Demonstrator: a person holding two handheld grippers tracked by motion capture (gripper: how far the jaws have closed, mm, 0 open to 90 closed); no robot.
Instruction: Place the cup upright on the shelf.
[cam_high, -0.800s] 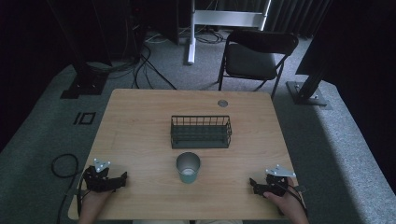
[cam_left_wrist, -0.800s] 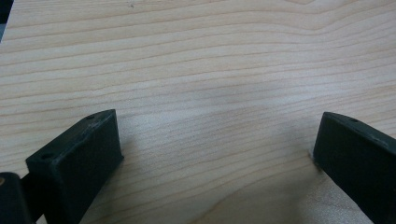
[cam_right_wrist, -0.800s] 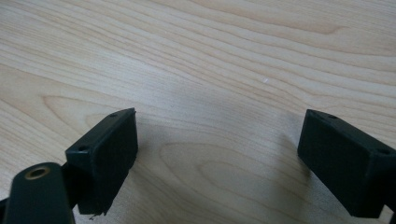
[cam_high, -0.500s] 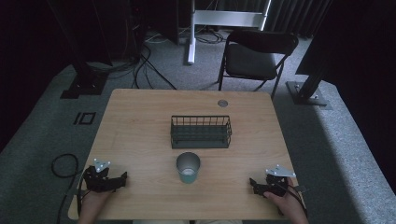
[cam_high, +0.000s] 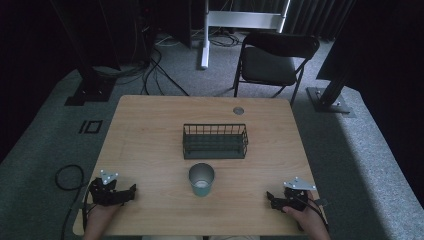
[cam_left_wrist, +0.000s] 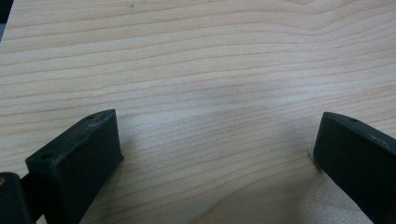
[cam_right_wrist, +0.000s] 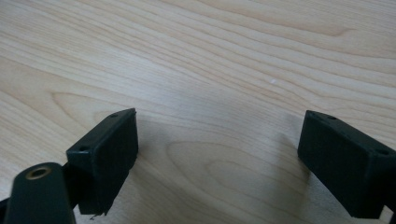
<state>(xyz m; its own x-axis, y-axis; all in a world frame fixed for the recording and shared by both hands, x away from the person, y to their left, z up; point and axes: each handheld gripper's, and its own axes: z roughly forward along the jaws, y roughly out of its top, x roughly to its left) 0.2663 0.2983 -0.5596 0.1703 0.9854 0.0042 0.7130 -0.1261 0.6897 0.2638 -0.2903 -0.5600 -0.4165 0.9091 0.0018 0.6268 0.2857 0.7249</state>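
Left black two-jaw gripper: lower left of the wooden table, jaws spread wide, holding nothing.
Right black two-jaw gripper: lower right, jaws likewise apart, nothing between them.
Grey-green round cup: lower centre, upright, between both grippers.
Dark wire basket: centre, just beyond the cup.

The high view was recorded dim and slightly soft, with the room beyond the table lost in near-black. A brighter patch was noted on the floor at right. Both gripper views were evenly and brightly lit; wood grain was rendered sharp mid-frame, while the near jaws were blurred. Soft shadows were cast beside each jaw. No glare was observed.
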